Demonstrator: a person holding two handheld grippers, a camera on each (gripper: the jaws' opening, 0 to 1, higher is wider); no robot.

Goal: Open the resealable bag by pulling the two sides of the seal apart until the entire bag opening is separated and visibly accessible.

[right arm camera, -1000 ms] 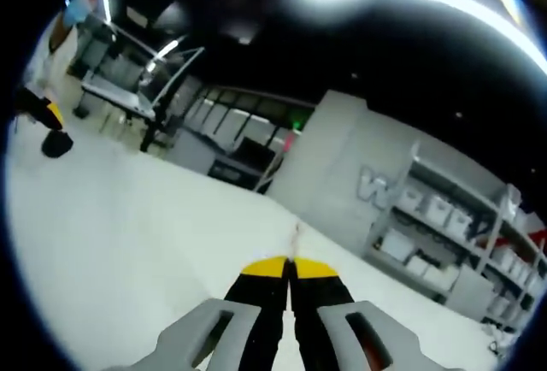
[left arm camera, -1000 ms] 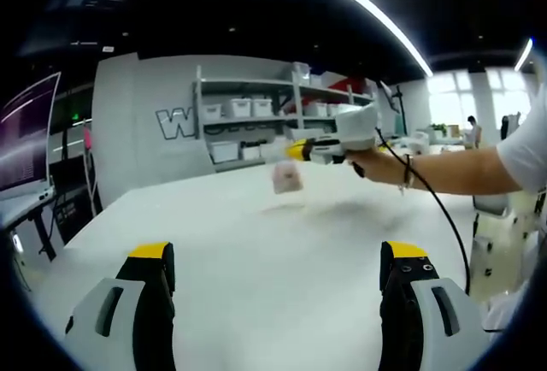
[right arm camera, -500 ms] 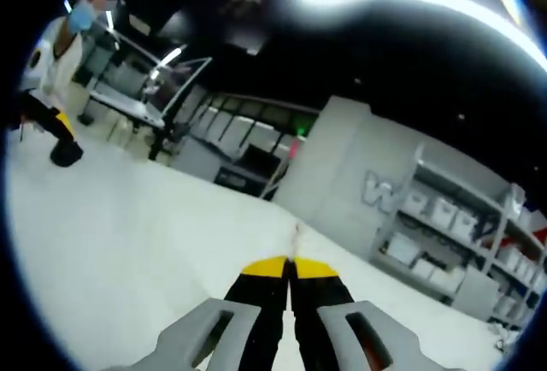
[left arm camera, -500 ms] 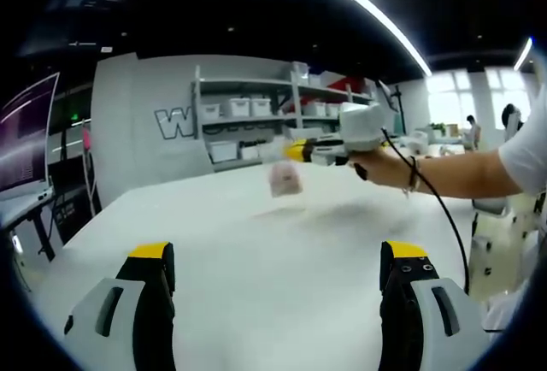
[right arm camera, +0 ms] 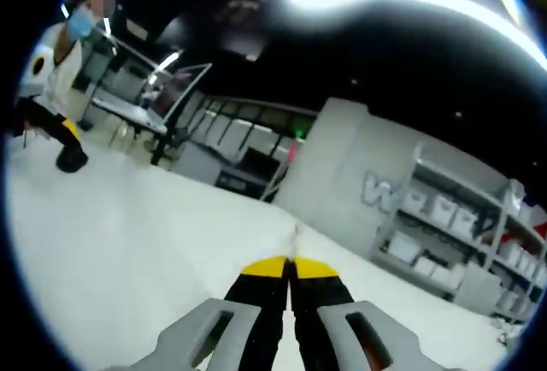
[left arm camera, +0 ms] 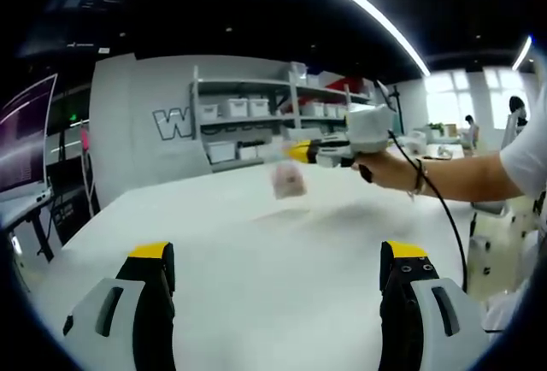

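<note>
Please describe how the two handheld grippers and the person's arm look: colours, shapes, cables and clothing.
The left gripper has grey plastic bodies, black jaws and yellow tips. The right gripper looks the same; in the left gripper view a white boxy housing tops it, and a black cable hangs from it. The person wears a white short sleeve and a dark wristband.

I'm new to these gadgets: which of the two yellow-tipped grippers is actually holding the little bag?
The right gripper, held in the person's hand, jaws shut on the small bag hanging above the table. The left gripper is open, holding nothing.
</note>
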